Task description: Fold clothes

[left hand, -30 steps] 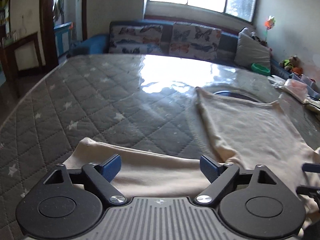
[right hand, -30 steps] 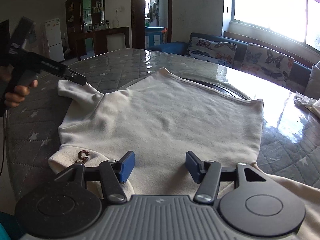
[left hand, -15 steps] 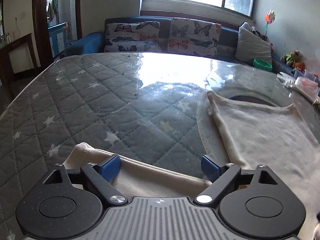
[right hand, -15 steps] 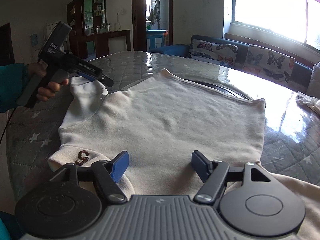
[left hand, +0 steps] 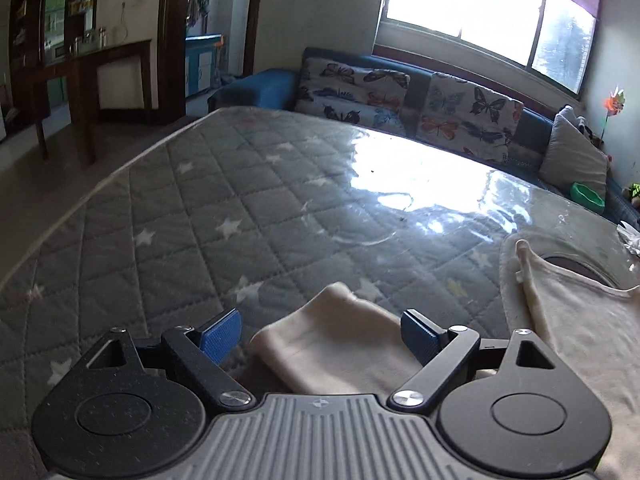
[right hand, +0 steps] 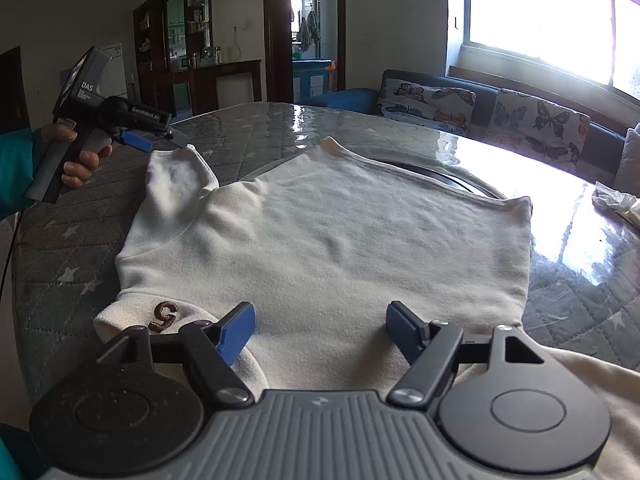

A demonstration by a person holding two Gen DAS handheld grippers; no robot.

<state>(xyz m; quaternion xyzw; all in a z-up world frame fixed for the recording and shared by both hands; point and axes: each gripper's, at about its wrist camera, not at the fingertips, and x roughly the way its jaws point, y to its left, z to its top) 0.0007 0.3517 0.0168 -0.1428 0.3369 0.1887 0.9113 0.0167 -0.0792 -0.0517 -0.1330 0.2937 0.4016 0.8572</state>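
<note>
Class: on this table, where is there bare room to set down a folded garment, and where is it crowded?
Free: the quilted table top left of the sleeve, out to its edge, and the shiny stretch toward the sofa. Crowded: the near right, covered by the cream top, with crumpled paper beyond it.

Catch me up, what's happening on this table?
A person holds a gripper in each hand over a cream sweater spread flat on the quilted table. The left gripper is open at the end of one sleeve, gripping nothing. The right gripper is open near the collar. No fold yet.
</note>
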